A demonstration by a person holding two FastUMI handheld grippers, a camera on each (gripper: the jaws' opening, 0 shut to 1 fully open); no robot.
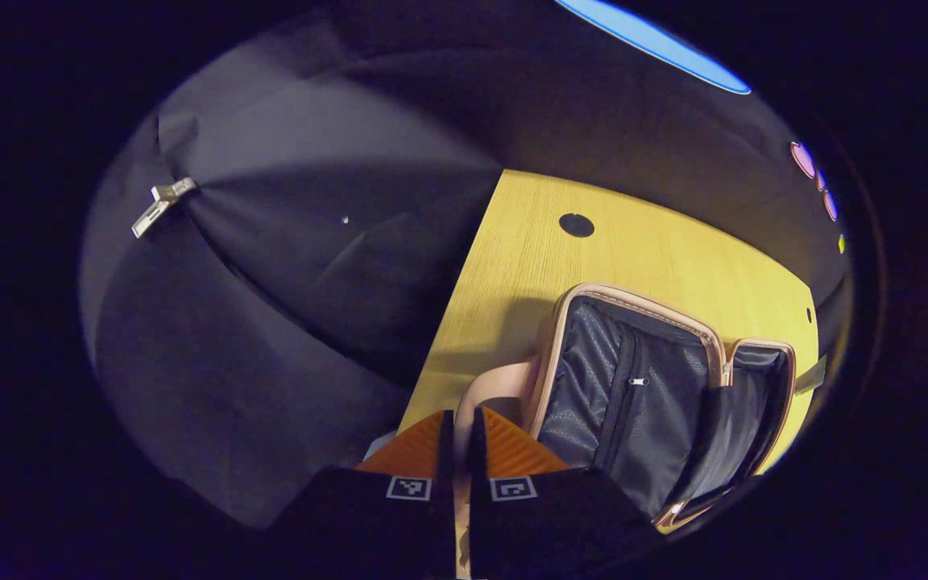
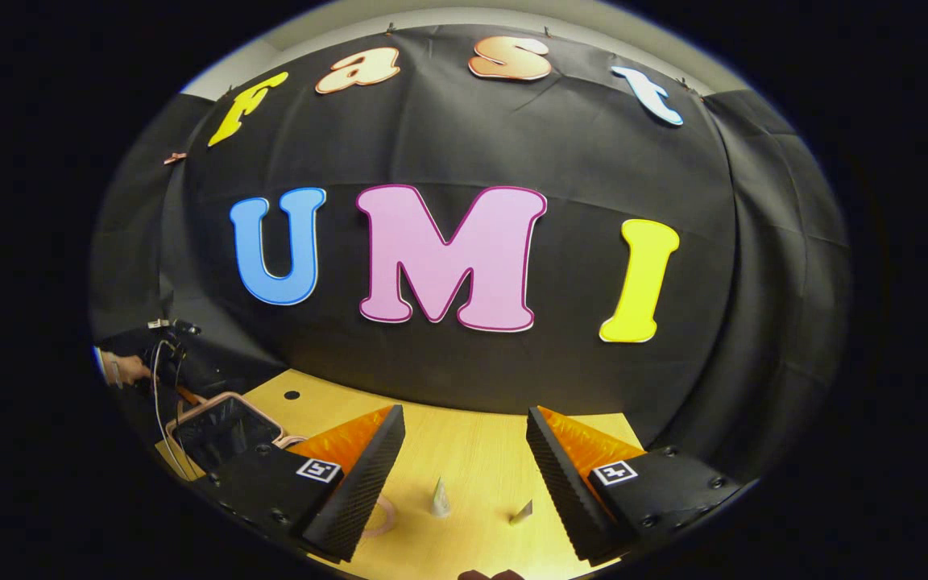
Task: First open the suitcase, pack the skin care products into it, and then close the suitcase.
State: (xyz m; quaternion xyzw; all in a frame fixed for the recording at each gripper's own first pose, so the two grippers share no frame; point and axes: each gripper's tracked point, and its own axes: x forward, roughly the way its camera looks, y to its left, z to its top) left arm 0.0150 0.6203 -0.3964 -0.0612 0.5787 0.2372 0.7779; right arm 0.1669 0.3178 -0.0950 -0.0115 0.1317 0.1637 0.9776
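Suitcase lying open on the worktop, both tools clear of the products.

In the left gripper view the suitcase (image 1: 657,395) lies open on the yellow wooden worktop (image 1: 528,258), its dark mesh lining with a zip pull facing up and its long axis running from near to far; the pink handle loop (image 1: 484,387) points toward the left tool (image 1: 457,435), whose fingers are closed almost together just beside that loop, though whether they pinch it cannot be told. A round dark hole (image 1: 576,225) sits in the worktop beyond the case. In the right gripper view the right tool (image 2: 464,459) hangs with fingers wide apart over the worktop, and between them stand a small pale tube (image 2: 440,498) and a smaller sachet (image 2: 521,512); no writing is legible on either. The open suitcase (image 2: 222,427) lies far left.
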